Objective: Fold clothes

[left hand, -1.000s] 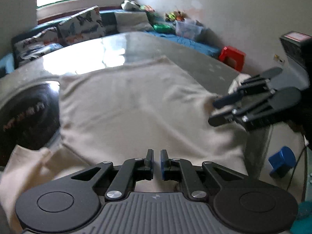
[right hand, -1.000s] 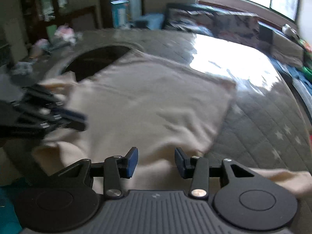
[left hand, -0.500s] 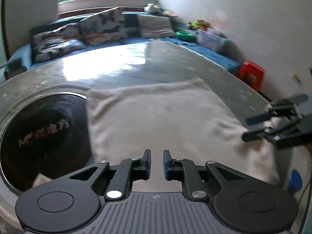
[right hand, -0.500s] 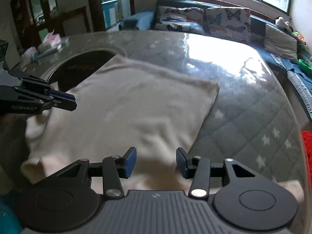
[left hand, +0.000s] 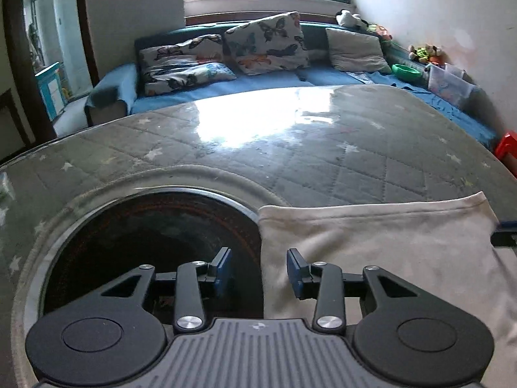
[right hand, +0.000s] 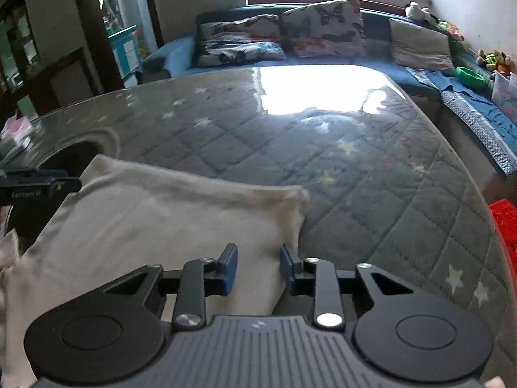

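straight ahead, a grey quilted table [left hand: 323, 161] with stars; beyond it a blue sofa [left hand: 274, 80] with butterfly cushions [left hand: 265, 43]. ahead left, a dark round opening [left hand: 152, 242]; far right, a red stool [right hand: 505, 226].

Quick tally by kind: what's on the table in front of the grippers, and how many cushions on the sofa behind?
Cream garment: 1
Butterfly-print cushions: 2
Plain grey cushion: 1
Open grippers, left gripper and right gripper: 2
Total: 6

One cream garment [left hand: 371, 252]; three butterfly cushions [left hand: 265, 43]; one grey cushion [left hand: 353, 50]; two tools [left hand: 260, 266] [right hand: 258, 266].
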Tool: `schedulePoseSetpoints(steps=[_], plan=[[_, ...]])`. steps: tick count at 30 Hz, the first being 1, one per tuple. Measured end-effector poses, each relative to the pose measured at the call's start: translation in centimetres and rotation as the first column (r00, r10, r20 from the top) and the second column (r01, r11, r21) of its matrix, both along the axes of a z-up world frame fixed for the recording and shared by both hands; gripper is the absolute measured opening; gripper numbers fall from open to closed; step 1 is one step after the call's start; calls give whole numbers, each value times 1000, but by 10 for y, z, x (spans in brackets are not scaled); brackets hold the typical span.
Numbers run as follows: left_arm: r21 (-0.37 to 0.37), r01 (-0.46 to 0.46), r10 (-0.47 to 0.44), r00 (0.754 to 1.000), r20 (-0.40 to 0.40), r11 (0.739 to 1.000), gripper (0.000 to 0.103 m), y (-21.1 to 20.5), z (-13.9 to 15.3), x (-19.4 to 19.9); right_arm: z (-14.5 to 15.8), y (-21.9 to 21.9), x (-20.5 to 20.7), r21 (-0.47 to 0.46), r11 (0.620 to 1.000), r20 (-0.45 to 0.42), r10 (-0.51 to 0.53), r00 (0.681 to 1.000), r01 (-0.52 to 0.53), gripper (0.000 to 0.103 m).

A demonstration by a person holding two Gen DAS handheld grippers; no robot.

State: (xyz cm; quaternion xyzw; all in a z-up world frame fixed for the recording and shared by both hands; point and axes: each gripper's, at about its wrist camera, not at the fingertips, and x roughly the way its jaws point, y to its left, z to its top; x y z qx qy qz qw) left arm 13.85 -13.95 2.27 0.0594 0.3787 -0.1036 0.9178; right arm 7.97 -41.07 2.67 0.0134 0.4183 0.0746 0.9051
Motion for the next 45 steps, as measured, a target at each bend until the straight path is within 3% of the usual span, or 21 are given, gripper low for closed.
schedulePoseSetpoints(steps=[4,7,12,19,24,30,32,35,38,42,45], plan=[[5,13,-13,1000,5,1000,11,-1,-3,7,-3,0,16,-14,1000,13,-22,1000,22,15],[18,21,-21,1000,17,1000,3,-1,-4,7,-5,3,24,-36,999,21,-24,999,24,15],[40,25,-27,999,34,999,2,0,-4,8,-5,12,35,-71,997,31,-9,999,11,8],[65,-70,68,997,24,995,2,27,-4,21,-9,38,63,-77,996,56,40,998,-35,8],[13,-86,86,996,0,996,5,49,8,22,-6,53,77,-67,995,62,83,995,-79,11],[-41,-38,39,999,12,998,6,75,32,-36,15,68,30,-70,974,62,221,973,-216,14],[-27,-4,4,1000,3,1000,8,77,34,-66,19,77,3,-73,955,53,292,955,-288,14],[-15,36,-36,999,2,999,17,78,36,-107,19,93,-36,-57,921,31,388,921,-386,26],[-13,64,-65,998,-2,998,21,80,34,-140,14,108,-71,-49,883,12,468,884,-467,26],[31,59,-58,998,-14,998,26,81,23,-160,7,125,-104,-20,844,1,536,844,-536,27],[75,59,-61,998,16,995,28,77,18,-169,4,135,-118,-30,832,-2,555,832,-554,27]])
